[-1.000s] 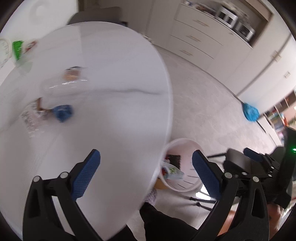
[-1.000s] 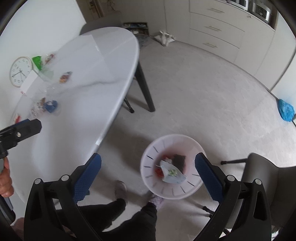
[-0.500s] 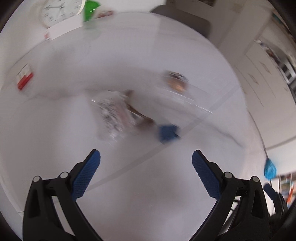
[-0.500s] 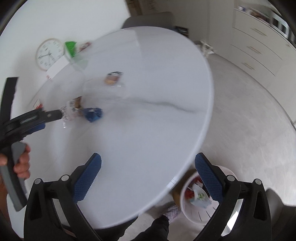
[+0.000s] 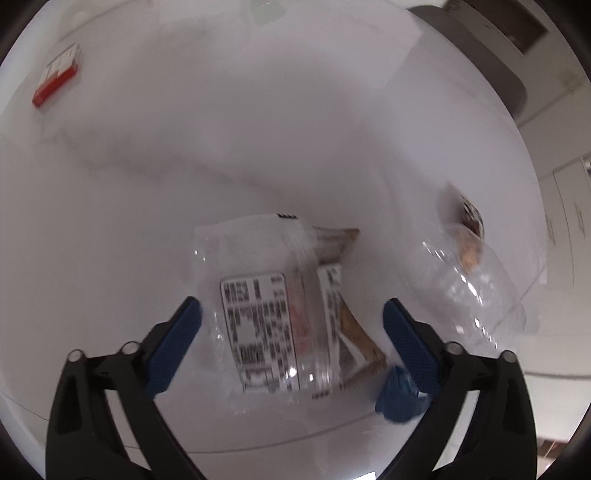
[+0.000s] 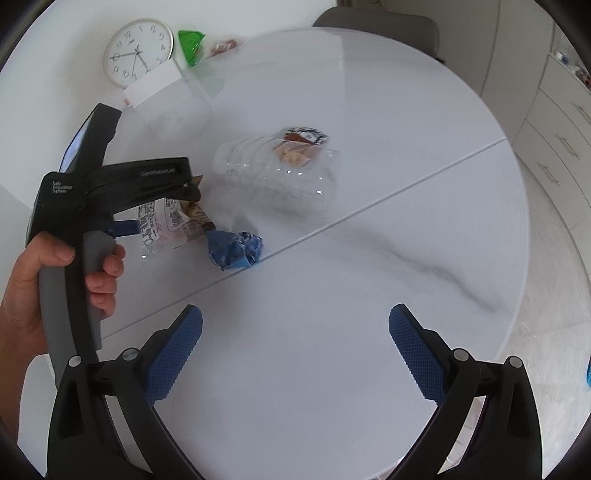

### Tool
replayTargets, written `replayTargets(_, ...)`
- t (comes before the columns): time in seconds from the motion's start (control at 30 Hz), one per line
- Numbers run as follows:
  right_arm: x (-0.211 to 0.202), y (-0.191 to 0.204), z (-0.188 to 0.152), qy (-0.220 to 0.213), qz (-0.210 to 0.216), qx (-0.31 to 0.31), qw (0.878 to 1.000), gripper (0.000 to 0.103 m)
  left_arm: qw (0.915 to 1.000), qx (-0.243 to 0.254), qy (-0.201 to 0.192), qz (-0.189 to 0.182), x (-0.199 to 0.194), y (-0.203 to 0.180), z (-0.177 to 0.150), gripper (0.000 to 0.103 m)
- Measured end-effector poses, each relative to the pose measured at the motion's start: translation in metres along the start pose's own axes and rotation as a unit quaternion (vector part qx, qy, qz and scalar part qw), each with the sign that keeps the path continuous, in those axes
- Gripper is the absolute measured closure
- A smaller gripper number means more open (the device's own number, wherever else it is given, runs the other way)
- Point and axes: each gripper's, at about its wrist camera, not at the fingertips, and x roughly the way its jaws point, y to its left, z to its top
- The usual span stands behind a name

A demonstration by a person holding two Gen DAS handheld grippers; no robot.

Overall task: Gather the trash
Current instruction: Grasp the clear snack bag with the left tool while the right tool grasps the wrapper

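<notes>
A clear plastic wrapper with a printed label (image 5: 266, 314) lies on the white round table (image 5: 258, 129), with a brown wrapper (image 5: 354, 332) partly under it. My left gripper (image 5: 291, 332) is open and straddles the clear wrapper just above it. A crumpled blue wrapper (image 5: 397, 397) lies by its right finger. A clear plastic bottle (image 5: 469, 295) lies on its side to the right. In the right wrist view the left gripper (image 6: 162, 206) hovers over the wrappers (image 6: 166, 221), next to the blue wrapper (image 6: 232, 251) and the bottle (image 6: 277, 177). My right gripper (image 6: 295, 332) is open and empty over bare table.
A small foil snack wrapper (image 6: 303, 140) lies beyond the bottle. A wall clock (image 6: 138, 51), a green packet (image 6: 190, 46) and a white box (image 6: 151, 86) are at the table's far left. A red-and-white box (image 5: 57, 79) lies far left. A chair (image 6: 376, 26) stands behind the table.
My left gripper has swung from the bin at the table's edge to over the clear wrapper and moved down close to it. My right gripper has swung from the bin to over the table.
</notes>
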Motion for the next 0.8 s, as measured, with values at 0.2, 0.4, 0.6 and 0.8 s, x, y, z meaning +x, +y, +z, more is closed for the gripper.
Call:
replayTargets(0.2, 0.022, 0.014, 0.015, 0.004, 0.013, -0.019, 1.0, 0.003, 0.9999, -0.002, -0.006, -0.014, 0.001, 0.007, 0.007, 0.048)
replayTargets(0.4, 0.049, 0.034, 0.032, 0.006, 0.017, -0.046, 0.999, 0.007, 0.9998, 0.0, -0.017, -0.007, -0.01, 0.022, 0.007, 0.055)
replayTargets(0.6, 0.08, 0.056, 0.041, 0.027, 0.0, -0.071, 0.997, 0.026, 0.9991, 0.022, -0.036, 0.002, -0.039, 0.033, -0.003, 0.055)
replayTargets(0.8, 0.089, 0.065, 0.044, 0.039, -0.003, -0.076, 0.996, 0.061, 0.9974, 0.047, -0.053, 0.005, -0.066, 0.036, -0.017, 0.055)
